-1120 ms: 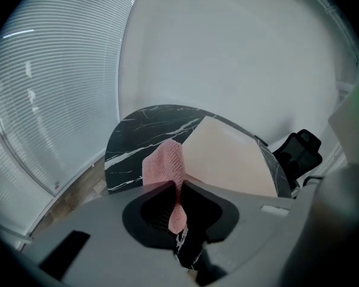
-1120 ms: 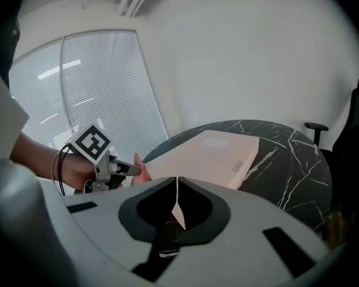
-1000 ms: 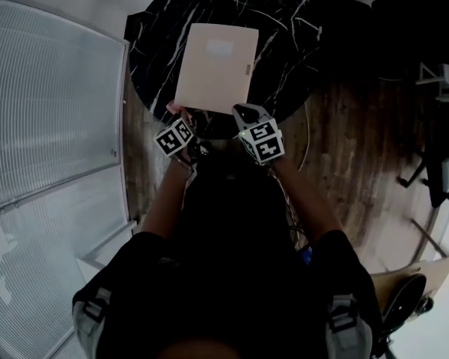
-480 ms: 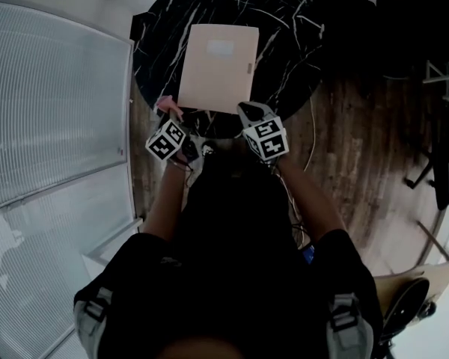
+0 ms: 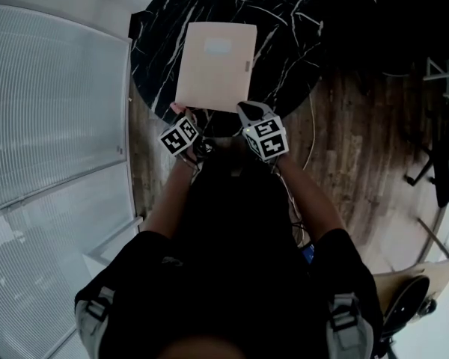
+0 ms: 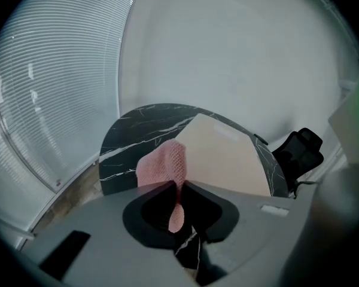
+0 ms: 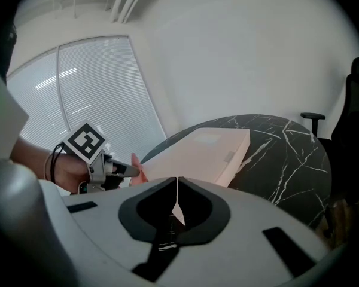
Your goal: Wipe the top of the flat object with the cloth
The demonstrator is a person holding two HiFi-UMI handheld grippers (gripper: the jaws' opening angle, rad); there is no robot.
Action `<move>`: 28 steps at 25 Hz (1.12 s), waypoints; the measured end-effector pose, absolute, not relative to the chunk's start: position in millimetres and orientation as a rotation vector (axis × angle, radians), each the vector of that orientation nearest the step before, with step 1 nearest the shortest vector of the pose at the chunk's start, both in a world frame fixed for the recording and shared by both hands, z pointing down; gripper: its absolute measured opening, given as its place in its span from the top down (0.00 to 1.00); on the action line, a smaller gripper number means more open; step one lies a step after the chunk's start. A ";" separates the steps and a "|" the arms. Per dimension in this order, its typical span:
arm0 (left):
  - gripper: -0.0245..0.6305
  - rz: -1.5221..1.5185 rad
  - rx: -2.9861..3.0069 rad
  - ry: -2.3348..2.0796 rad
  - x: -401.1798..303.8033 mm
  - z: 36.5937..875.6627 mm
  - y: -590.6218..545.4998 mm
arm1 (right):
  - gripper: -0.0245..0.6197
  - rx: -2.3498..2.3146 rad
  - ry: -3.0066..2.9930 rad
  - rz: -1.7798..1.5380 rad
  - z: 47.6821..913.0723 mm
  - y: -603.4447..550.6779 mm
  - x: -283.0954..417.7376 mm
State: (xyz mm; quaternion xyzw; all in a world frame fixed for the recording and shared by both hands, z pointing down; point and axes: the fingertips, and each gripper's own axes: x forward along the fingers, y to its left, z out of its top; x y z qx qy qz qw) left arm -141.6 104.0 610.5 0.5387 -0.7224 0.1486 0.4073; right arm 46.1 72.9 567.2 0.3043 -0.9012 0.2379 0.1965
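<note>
The flat object (image 5: 215,66), a pale beige rectangle, lies on the round black marble table (image 5: 284,51), closer to its near edge than to its far edge. The long axis of the object runs from the near edge towards the far edge, and the far end leans a little to the right. A small light label sits near its far end.

The left gripper (image 5: 179,114) is at the near-left corner of the object. Its jaws are closed on the pink cloth (image 6: 164,163), which bulges out above the tips and hangs over the table's near edge beside that corner. The right gripper (image 5: 243,111) is at the near-right corner. In the right gripper view its jaws meet at the tips, with only a thin pale slit between them. I cannot tell if they pinch the edge of the object.

Compared with half a second ago, the left gripper has moved right, from outside the near-left corner to just at it, and the cloth came with it. The right gripper and the object stay about where they were.
</note>
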 end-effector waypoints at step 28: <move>0.92 0.329 1.336 -1.875 -149.2 585.0 116.4 | 0.96 0.892 -2.522 0.749 578.5 77.6 47.9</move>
